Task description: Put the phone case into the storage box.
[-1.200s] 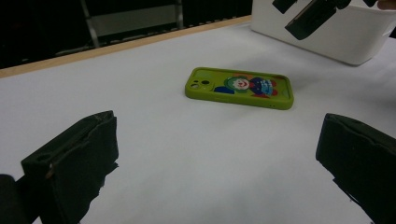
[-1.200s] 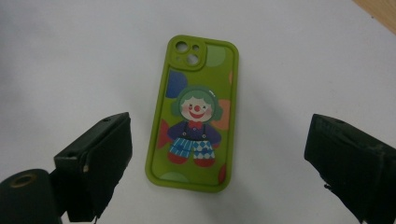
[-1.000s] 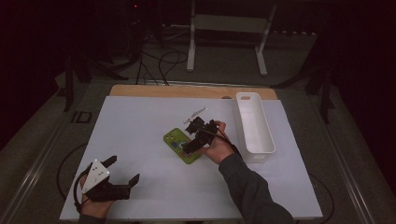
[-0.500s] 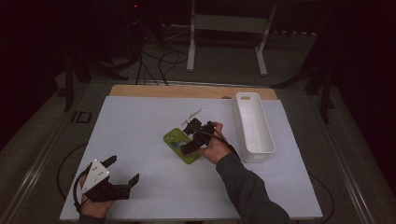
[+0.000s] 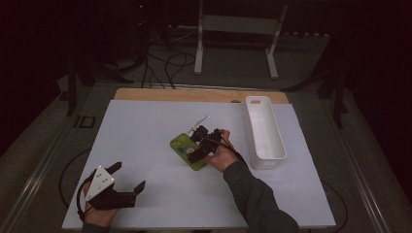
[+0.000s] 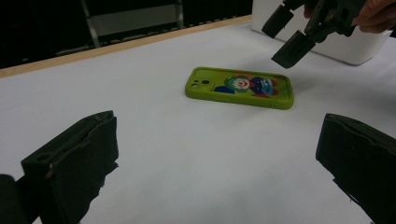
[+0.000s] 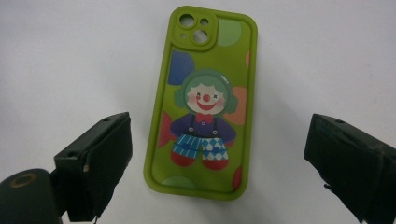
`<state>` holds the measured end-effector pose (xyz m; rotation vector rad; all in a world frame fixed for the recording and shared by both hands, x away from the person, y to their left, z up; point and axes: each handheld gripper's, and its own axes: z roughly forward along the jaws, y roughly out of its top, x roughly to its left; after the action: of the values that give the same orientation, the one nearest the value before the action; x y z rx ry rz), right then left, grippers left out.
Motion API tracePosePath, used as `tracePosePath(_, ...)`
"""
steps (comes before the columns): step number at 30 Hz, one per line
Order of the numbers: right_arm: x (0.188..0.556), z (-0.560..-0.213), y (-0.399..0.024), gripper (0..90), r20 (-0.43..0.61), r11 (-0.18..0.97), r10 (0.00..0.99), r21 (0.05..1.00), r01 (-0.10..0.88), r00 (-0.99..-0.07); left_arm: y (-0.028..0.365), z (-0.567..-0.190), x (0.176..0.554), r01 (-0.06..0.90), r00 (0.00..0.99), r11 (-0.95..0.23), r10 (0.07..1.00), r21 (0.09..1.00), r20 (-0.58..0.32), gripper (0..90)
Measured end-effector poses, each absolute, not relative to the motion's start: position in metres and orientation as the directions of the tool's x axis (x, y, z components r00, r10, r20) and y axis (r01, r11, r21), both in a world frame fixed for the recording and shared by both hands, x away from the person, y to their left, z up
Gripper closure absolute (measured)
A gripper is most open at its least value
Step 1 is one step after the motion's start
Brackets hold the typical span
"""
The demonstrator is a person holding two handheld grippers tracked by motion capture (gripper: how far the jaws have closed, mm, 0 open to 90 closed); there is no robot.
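Right tool (image 7: 219,163) above phone case (image 7: 203,100), jaws apart

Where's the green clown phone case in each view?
High view: green rubbery phone case with clown print lies flat at the centre of the white table sheet, partly under the right claw.
Left gripper view: upper centre, right claw hovering above its right end.
Right gripper view: centre, camera cutout at top, between the open jaws.
Shared landmark: the white sheet.

white tray (image 5: 265,131) walls off phone's (image 5: 187,151) right.
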<state>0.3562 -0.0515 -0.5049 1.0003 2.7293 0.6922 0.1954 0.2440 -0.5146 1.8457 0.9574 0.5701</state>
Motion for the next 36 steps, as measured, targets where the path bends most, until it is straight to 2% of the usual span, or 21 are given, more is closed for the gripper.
tracePosePath(36,0.359,-0.527,-0.039,7.6,0.02,0.695,0.64,0.41,0.59,-0.768,0.244,-0.514,0.195,0.367,0.584,-0.252,0.812,0.895,-0.011,0.0)
